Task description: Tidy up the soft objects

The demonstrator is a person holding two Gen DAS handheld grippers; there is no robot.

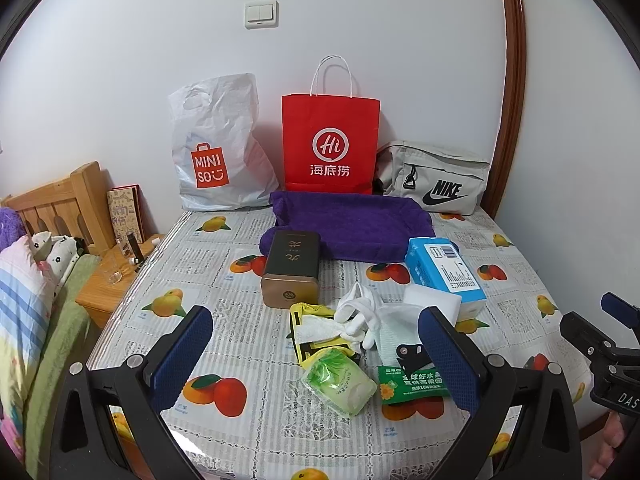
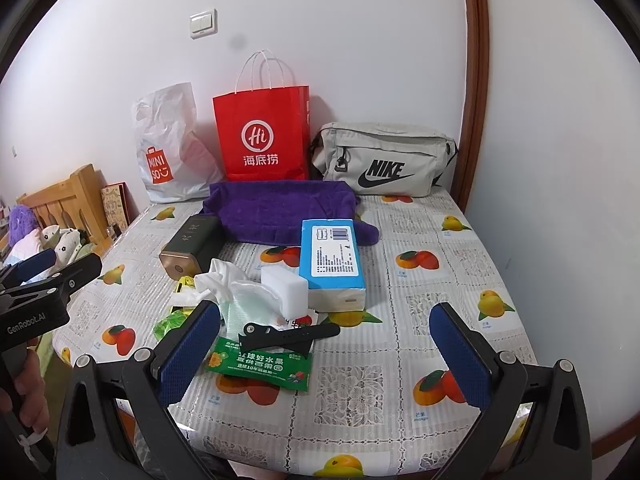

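Note:
A purple towel (image 1: 352, 226) (image 2: 276, 210) lies at the back of the table. In front of it lie white gloves (image 1: 358, 314) (image 2: 218, 276), a white sponge block (image 1: 434, 302) (image 2: 284, 284), a blue tissue pack (image 1: 444, 270) (image 2: 332, 262), a green wet-wipe pack (image 1: 338, 386), a green sachet (image 1: 412, 386) (image 2: 260, 366) and a black strap (image 2: 288, 334). My left gripper (image 1: 316, 364) is open above the wipe pack. My right gripper (image 2: 326, 354) is open near the sachet, holding nothing.
A dark tin box (image 1: 290, 266) (image 2: 192, 248) lies left of the towel. A Miniso plastic bag (image 1: 216, 152), a red paper bag (image 1: 330, 144) and a grey Nike bag (image 1: 436, 178) stand against the wall. A bed and wooden nightstand (image 1: 108, 280) are to the left.

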